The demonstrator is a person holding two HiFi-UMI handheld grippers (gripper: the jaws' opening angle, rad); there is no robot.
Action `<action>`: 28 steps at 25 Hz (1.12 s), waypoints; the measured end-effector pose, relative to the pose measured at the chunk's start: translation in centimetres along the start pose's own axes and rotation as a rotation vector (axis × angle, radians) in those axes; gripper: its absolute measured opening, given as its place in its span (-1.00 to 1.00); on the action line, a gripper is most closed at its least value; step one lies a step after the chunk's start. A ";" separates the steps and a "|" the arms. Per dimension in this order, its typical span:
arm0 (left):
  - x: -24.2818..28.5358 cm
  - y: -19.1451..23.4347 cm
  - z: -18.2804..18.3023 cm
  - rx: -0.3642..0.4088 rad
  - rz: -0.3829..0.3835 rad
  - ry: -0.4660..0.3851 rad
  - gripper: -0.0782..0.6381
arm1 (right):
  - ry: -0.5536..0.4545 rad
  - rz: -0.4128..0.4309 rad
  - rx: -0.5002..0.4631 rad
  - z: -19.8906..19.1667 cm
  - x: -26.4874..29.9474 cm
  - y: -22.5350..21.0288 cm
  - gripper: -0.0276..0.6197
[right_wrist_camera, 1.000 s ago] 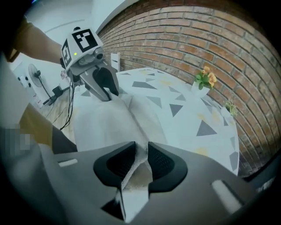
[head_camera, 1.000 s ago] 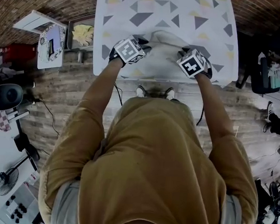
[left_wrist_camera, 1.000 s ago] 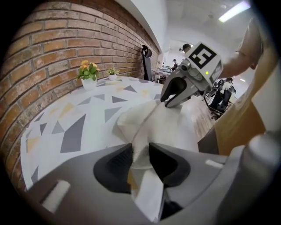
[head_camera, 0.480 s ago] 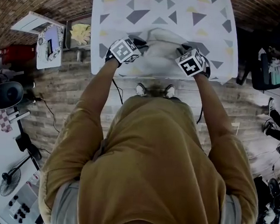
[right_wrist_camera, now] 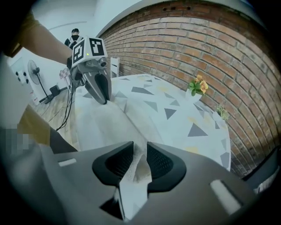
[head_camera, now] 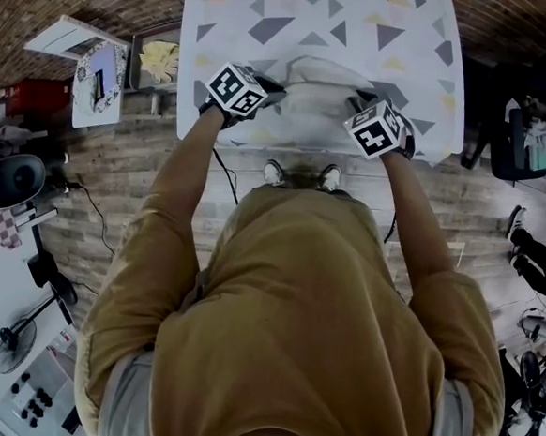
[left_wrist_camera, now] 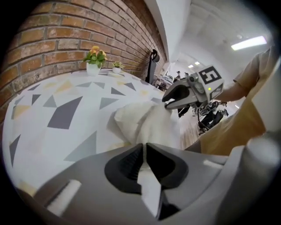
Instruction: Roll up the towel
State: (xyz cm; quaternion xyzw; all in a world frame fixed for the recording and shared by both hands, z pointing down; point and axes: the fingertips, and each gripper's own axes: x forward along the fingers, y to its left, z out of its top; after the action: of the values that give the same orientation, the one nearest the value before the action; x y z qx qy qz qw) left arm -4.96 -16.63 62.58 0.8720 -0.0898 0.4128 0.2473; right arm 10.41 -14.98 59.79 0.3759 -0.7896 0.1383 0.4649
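A white towel lies bunched near the front edge of the white table, which has a triangle pattern. My left gripper holds the towel's left end. In the left gripper view its jaws are shut on a fold of towel and have just closed tighter on it. My right gripper holds the right end; in the right gripper view it is shut on cloth, and the towel stretches away to the left gripper. The right gripper also shows in the left gripper view.
A brick wall runs along the table's far side, with a small flower pot and a second plant by it. A tray with something yellow stands left of the table. The person's shoes are at the table's front edge.
The towel's near edge has been lifted and bunched up between the two grippers. The left gripper has rolled, so its marker cube shows a different face. The right gripper has barely moved.
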 end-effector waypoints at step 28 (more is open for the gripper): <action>-1.2 1.2 -0.6 -0.149 0.214 -0.163 -0.53 | -0.040 -0.034 -0.030 -1.8 -0.2 0.1 -0.61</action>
State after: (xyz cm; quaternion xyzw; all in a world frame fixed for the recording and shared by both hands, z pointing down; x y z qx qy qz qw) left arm -6.51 -17.45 62.41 0.8674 -0.2322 0.3568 0.2578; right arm 11.51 -13.81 60.60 0.3851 -0.7941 0.1111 0.4570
